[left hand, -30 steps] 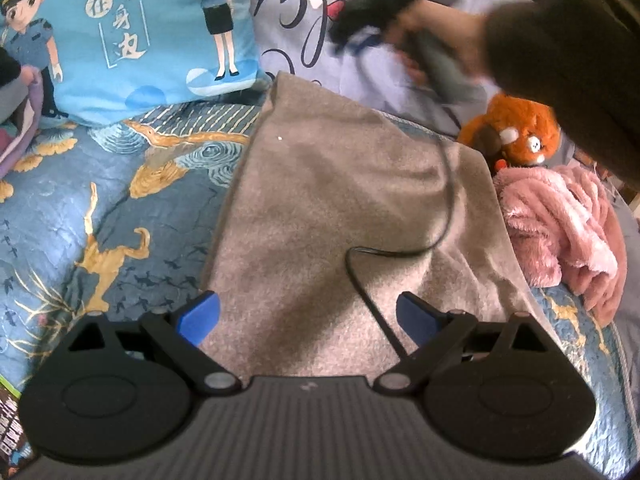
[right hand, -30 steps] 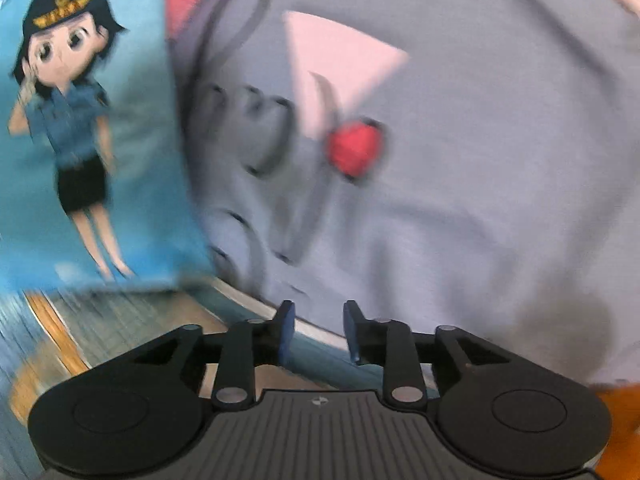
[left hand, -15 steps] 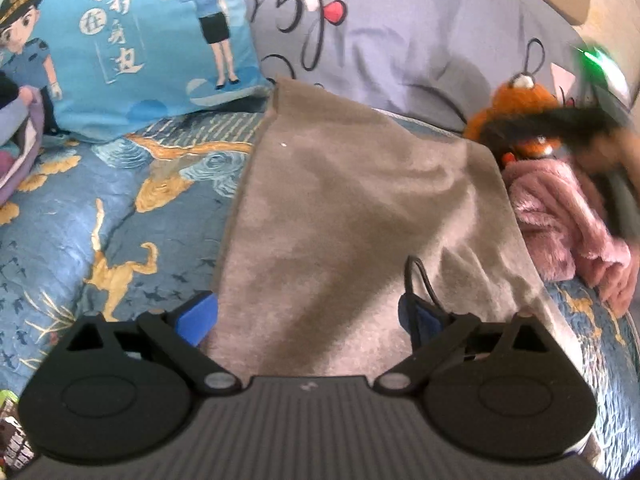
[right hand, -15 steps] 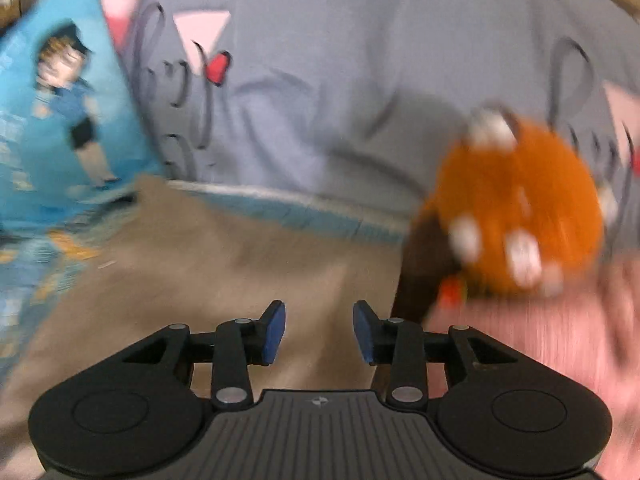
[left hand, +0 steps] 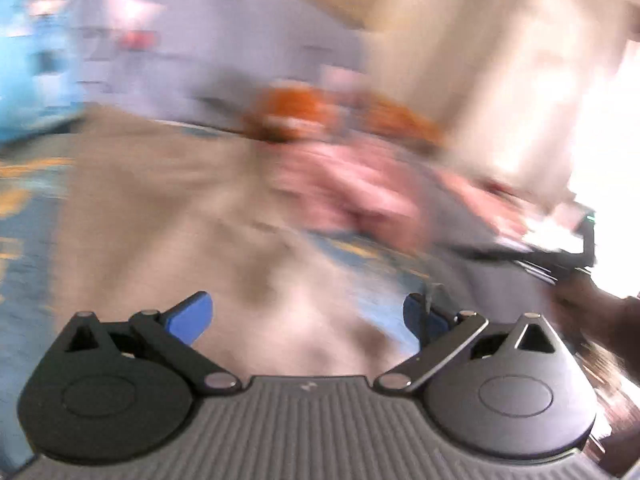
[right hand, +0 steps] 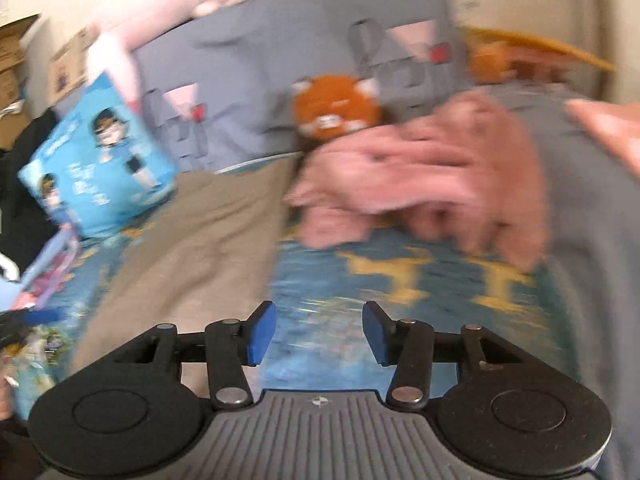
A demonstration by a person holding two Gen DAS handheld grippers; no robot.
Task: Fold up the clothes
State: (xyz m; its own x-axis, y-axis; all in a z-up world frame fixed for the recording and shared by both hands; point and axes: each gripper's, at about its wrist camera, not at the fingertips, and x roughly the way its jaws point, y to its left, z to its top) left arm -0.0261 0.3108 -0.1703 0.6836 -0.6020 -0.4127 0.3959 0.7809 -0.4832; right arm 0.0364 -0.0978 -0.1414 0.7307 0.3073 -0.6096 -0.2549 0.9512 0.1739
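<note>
While both views are smeared with motion, I can make out that each tool has its jaws apart and nothing between them. The left gripper (left hand: 306, 318) hangs over the brown cloth (left hand: 168, 216), which lies spread on the patterned bedcover (right hand: 360, 280). The right gripper (right hand: 318, 332) points at bare bedcover, just beside the right edge of that cloth (right hand: 208, 240). A pink fleece (right hand: 420, 176) lies in a heap further back, touching an orange plush toy (right hand: 334, 110). A blue cartoon pillow (right hand: 100, 160) stands at the far left corner of the cloth.

From where I stand, the main risk is speed. With so much blur, I think a grab made now could close on the bedcover instead of the garment, or catch only one layer and pull the cloth crooked, so the flat shape is spoiled. If the pink fleece is the next piece, the toy leans against it and could be dragged along. A thin dark line near the left tool's right finger (left hand: 418, 318) may be a cable; I cannot tell for sure, but if so it could snag in the fabric.
</note>
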